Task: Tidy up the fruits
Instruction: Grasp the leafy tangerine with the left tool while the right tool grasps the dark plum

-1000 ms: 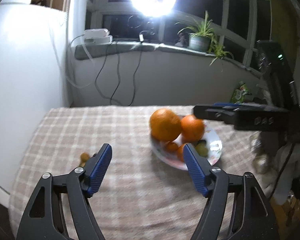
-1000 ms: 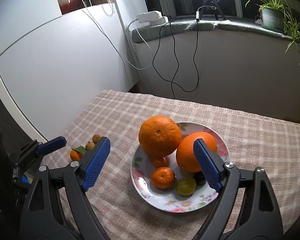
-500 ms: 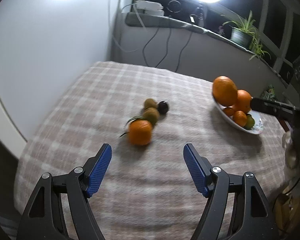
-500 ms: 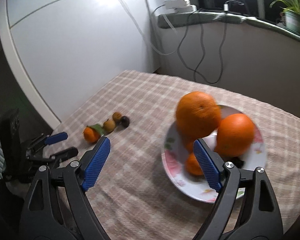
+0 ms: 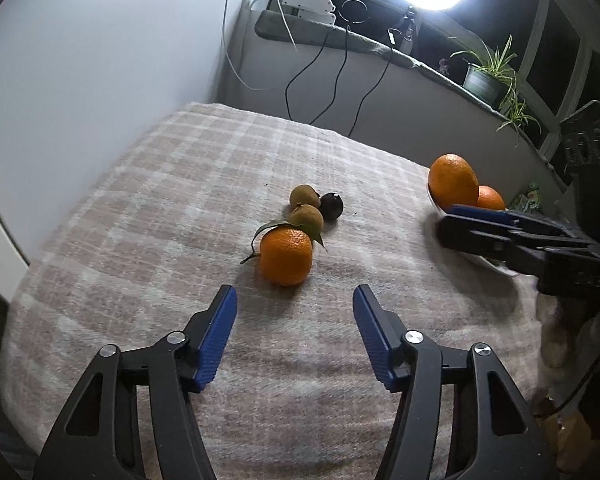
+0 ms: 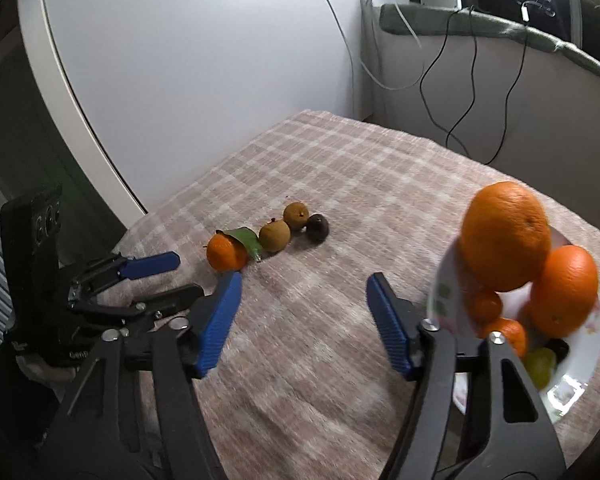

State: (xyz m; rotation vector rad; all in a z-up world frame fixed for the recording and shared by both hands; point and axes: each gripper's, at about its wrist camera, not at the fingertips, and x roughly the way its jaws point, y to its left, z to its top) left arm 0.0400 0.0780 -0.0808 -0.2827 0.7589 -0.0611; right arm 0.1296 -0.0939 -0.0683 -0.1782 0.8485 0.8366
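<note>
A leafy tangerine (image 5: 286, 255) lies on the checked tablecloth with two brown-green fruits (image 5: 308, 217) and a dark fruit (image 5: 331, 206) behind it. My left gripper (image 5: 295, 310) is open and empty, just short of the tangerine. The same row shows in the right wrist view: tangerine (image 6: 226, 254), brown fruit (image 6: 275, 236), dark fruit (image 6: 318, 227). My right gripper (image 6: 303, 298) is open and empty beside the plate (image 6: 580, 364), which holds two large oranges (image 6: 506, 236), small tangerines and a green fruit. The left gripper (image 6: 160, 276) appears at the left there.
The plate with oranges (image 5: 454, 182) is at the table's right, partly hidden by my right gripper (image 5: 500, 228). A white wall (image 5: 100, 60) borders the table on the left. Cables, a power strip (image 5: 308, 2), a ring light and a potted plant (image 5: 486, 80) are on the sill behind.
My left gripper has swung left from the plate to the loose fruits and closed in on the tangerine. My right gripper has drawn left, so the plate is now at its right.
</note>
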